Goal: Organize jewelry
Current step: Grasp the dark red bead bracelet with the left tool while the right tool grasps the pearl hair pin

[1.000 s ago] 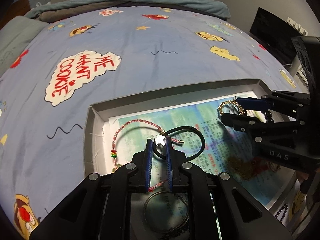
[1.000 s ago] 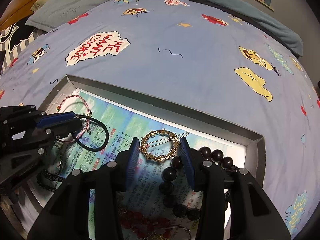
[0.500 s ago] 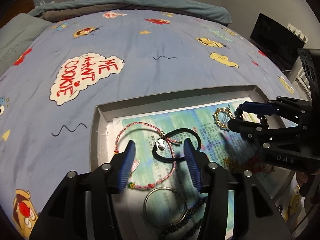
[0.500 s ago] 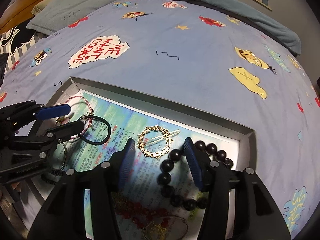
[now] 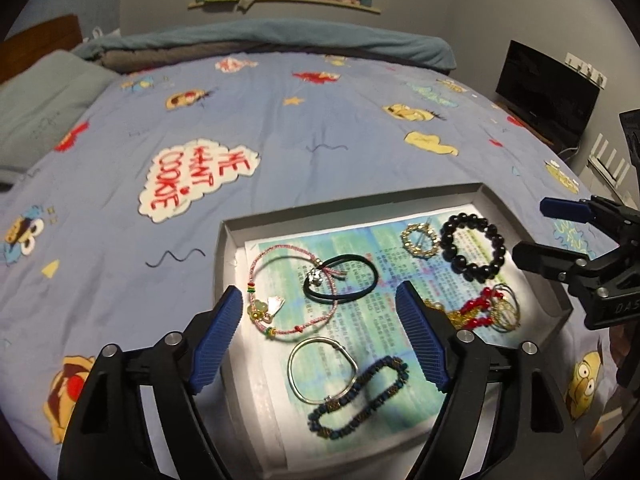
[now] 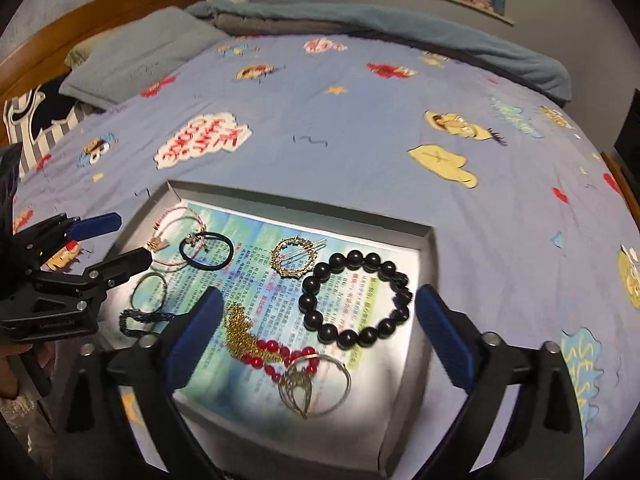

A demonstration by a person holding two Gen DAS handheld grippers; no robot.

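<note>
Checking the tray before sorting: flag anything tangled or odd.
In the grey tray, the gold chain, red bead strand and wire bangle lie heaped together; the pink cord bracelet overlaps the black hair tie.

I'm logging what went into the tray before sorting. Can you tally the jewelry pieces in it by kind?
Bead bracelets: 3 (black, red, dark blue)
Cord bracelets: 1 (pink)
Metal bangles: 2 (silver, thin wire)
Hair ties: 1 (black)
Gold ring clips: 1
Gold chains: 1
Total: 9
</note>
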